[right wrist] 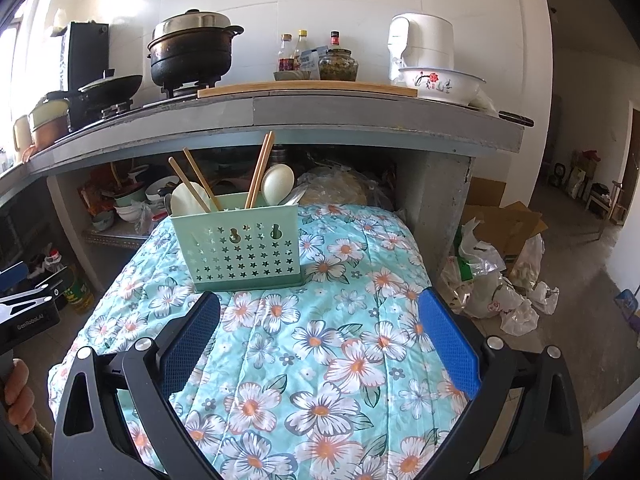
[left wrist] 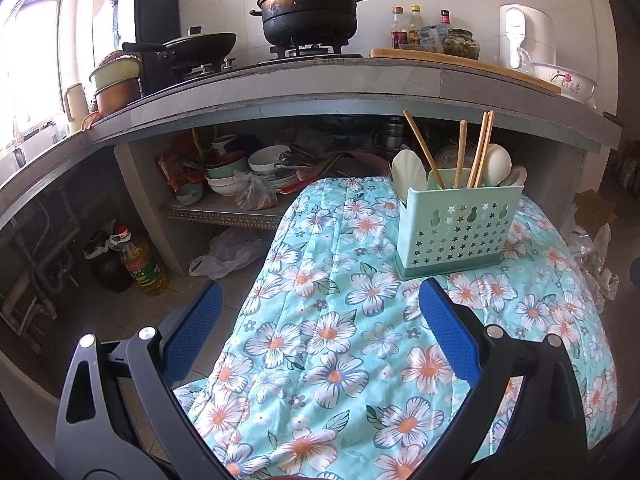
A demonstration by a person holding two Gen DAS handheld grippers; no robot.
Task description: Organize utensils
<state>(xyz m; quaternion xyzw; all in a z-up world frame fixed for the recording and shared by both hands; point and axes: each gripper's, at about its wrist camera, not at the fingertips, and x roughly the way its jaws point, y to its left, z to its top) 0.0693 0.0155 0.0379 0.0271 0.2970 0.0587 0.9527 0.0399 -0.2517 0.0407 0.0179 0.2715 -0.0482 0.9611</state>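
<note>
Upper right of the left wrist view, a green holder stands on the floral-covered bench, holding chopsticks and pale spoons. Both the left tool and right tool are spread apart, empty.

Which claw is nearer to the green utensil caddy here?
Right. The right claw hangs open just short of the caddy, its left finger near the base; the left claw, also open, sits farther back and left.

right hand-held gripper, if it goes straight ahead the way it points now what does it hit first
Probably the green utensil holder. The open right hand-held gripper points over the floral cloth, and the holder stands just ahead, slightly left of centre. Depth is unclear; it could slip past its right edge.
</note>
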